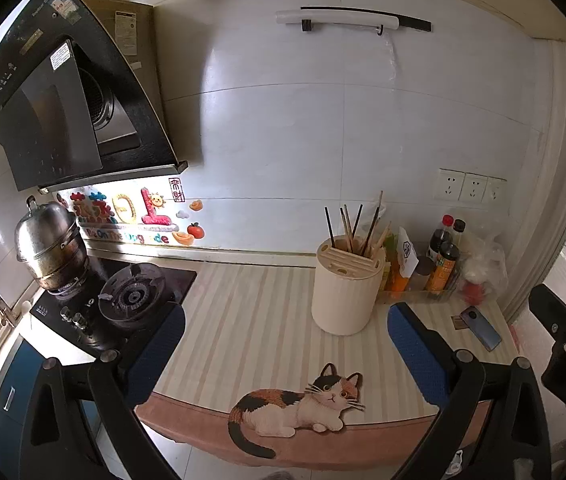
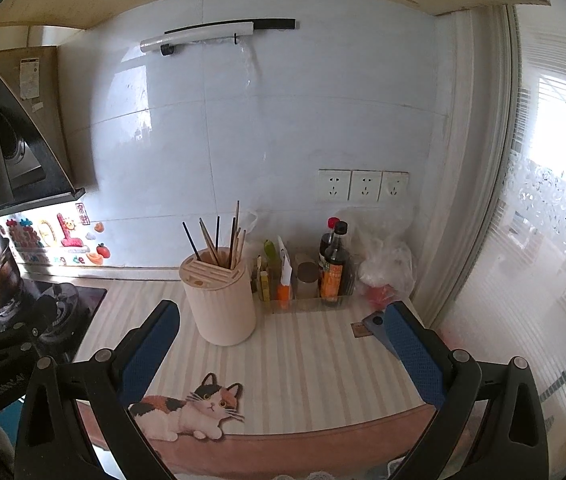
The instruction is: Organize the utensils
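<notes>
Both grippers spread wide and empty above the striped counter (image 1: pixel 251 312).

Your left gripper (image 1: pixel 283 344) and right gripper (image 2: pixel 283 344) hold nothing. The chopsticks (image 1: pixel 357 228) stand in the cream holder (image 1: pixel 343 292), far centre, left of the bottles (image 1: pixel 445 256).

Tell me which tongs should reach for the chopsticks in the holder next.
Probably the right tongs. In their view the holder and chopsticks sit nearly centred between the open fingers, whereas the left tongs see the holder off to their right. Both are open and empty.
</notes>
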